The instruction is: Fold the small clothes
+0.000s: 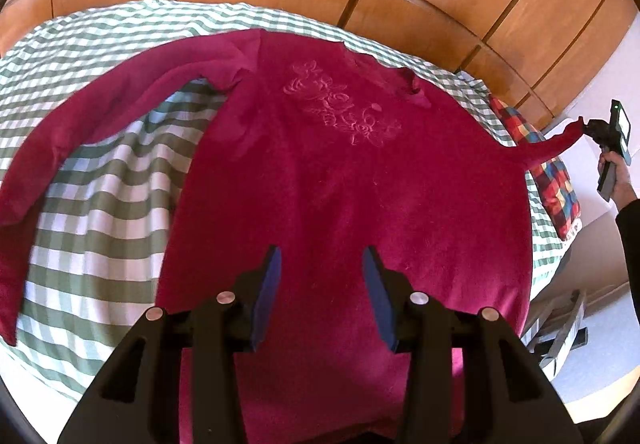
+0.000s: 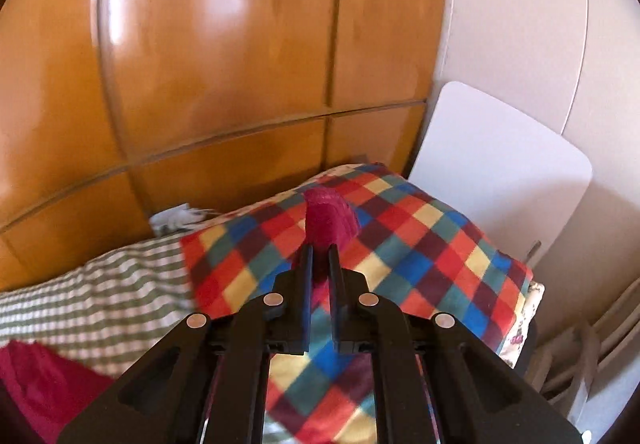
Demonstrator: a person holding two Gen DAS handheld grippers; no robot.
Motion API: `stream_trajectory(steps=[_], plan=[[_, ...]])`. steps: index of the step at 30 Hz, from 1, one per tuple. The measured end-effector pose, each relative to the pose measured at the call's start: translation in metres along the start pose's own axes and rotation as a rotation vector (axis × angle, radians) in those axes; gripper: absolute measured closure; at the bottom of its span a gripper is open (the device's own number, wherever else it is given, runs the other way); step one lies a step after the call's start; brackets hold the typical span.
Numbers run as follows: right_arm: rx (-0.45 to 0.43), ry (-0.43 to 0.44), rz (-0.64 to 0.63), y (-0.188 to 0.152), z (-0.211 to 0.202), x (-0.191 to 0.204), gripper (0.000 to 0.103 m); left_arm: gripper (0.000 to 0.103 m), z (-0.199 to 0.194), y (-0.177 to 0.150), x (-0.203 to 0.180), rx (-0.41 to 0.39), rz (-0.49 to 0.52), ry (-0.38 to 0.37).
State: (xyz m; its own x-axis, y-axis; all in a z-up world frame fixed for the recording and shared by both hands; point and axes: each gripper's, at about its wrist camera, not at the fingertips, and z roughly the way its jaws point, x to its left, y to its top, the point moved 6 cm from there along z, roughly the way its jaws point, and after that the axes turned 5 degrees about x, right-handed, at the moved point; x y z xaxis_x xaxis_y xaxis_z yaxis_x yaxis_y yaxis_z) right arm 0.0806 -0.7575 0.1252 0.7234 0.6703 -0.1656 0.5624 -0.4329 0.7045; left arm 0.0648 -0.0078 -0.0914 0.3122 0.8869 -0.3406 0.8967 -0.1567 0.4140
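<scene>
We see the left claw [image 1: 320, 276] spread, hovering over the lower body of the crimson top [image 1: 320, 171], which lies flat on the checked bedspread [image 1: 100, 203]. The right claw [image 2: 321, 264] pinches a sleeve cuff [image 2: 330, 222], stretched out above the patchwork pillow [image 2: 420, 252].

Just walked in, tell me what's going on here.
A person is folding a dark pink long-sleeved top spread on a green-and-white checked bedspread. The right gripper has its jaws shut on one sleeve cuff, lifted over a multicoloured checked pillow. The left gripper hovers open above the top's lower body.
</scene>
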Motion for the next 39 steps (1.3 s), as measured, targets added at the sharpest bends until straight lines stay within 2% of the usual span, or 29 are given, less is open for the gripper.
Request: stream_trajectory(steps=[2,5,8,10,11,12,13,14,15,18,19,21,24,25,28,30,32,33,35,36,37,39], plan=[[0.038,-0.039,0.002,-0.007,0.013,-0.003,0.097,0.061,0.005,0.002,-0.009,0.005,0.025,0.019],[0.121,-0.086,0.017,-0.035,0.041,-0.013,0.097,0.060,0.003,0.007,-0.016,-0.009,0.052,0.027],[0.186,-0.074,0.086,-0.066,0.052,-0.034,0.096,0.050,-0.009,0.013,-0.004,-0.037,0.050,0.062],[0.224,-0.023,0.143,-0.082,0.053,-0.049,0.092,0.042,-0.022,0.021,0.018,-0.061,0.026,0.104],[0.233,-0.014,0.165,-0.088,0.051,-0.054,0.075,0.041,-0.030,0.024,0.032,-0.077,0.003,0.122],[0.227,-0.007,0.190,-0.092,0.045,-0.061,0.044,0.039,-0.039,0.028,0.047,-0.094,-0.034,0.135],[0.206,0.004,0.213,-0.094,0.037,-0.065,0.031,0.036,-0.051,0.031,0.071,-0.117,-0.100,0.150],[0.180,0.015,0.233,-0.094,0.028,-0.068,0.026,0.035,-0.060,0.032,0.093,-0.136,-0.157,0.166],[0.161,0.026,0.242,-0.095,0.015,-0.069,0.026,0.034,-0.070,0.032,0.115,-0.157,-0.221,0.193],[0.138,0.080,0.213,-0.093,-0.013,-0.048,0.025,0.033,-0.100,0.016,0.192,-0.194,-0.423,0.338],[0.125,0.111,0.189,-0.093,-0.024,-0.033,0.023,0.032,-0.110,0.004,0.220,-0.200,-0.500,0.382],[0.092,0.181,0.120,-0.095,-0.050,0.008,0.020,0.031,-0.120,-0.014,0.254,-0.208,-0.596,0.393],[0.078,0.309,-0.002,-0.109,-0.079,0.080,0.018,0.026,-0.130,-0.043,0.283,-0.203,-0.639,0.377],[0.083,0.352,-0.041,-0.116,-0.086,0.105,0.018,0.022,-0.130,-0.049,0.279,-0.207,-0.641,0.349],[0.133,0.502,-0.169,-0.147,-0.107,0.192,0.018,0.019,-0.129,-0.060,0.269,-0.233,-0.630,0.205],[0.179,0.585,-0.268,-0.177,-0.118,0.255,0.018,0.020,-0.125,-0.063,0.251,-0.233,-0.568,0.142],[0.227,0.645,-0.315,-0.200,-0.124,0.296,0.018,0.021,-0.119,-0.060,0.239,-0.229,-0.524,0.098],[0.257,0.676,-0.348,-0.216,-0.127,0.322,0.018,0.023,-0.114,-0.060,0.234,-0.219,-0.511,0.090],[0.285,0.713,-0.402,-0.242,-0.135,0.359,0.018,0.042,-0.105,-0.055,0.233,-0.200,-0.493,0.117],[0.303,0.733,-0.428,-0.255,-0.140,0.378,0.018,0.065,-0.098,-0.052,0.236,-0.182,-0.490,0.135],[0.321,0.747,-0.437,-0.265,-0.143,0.391,0.018,0.083,-0.091,-0.050,0.239,-0.166,-0.485,0.153],[0.367,0.779,-0.420,-0.282,-0.147,0.411,0.018,0.096,-0.092,-0.042,0.240,-0.176,-0.461,0.175]])
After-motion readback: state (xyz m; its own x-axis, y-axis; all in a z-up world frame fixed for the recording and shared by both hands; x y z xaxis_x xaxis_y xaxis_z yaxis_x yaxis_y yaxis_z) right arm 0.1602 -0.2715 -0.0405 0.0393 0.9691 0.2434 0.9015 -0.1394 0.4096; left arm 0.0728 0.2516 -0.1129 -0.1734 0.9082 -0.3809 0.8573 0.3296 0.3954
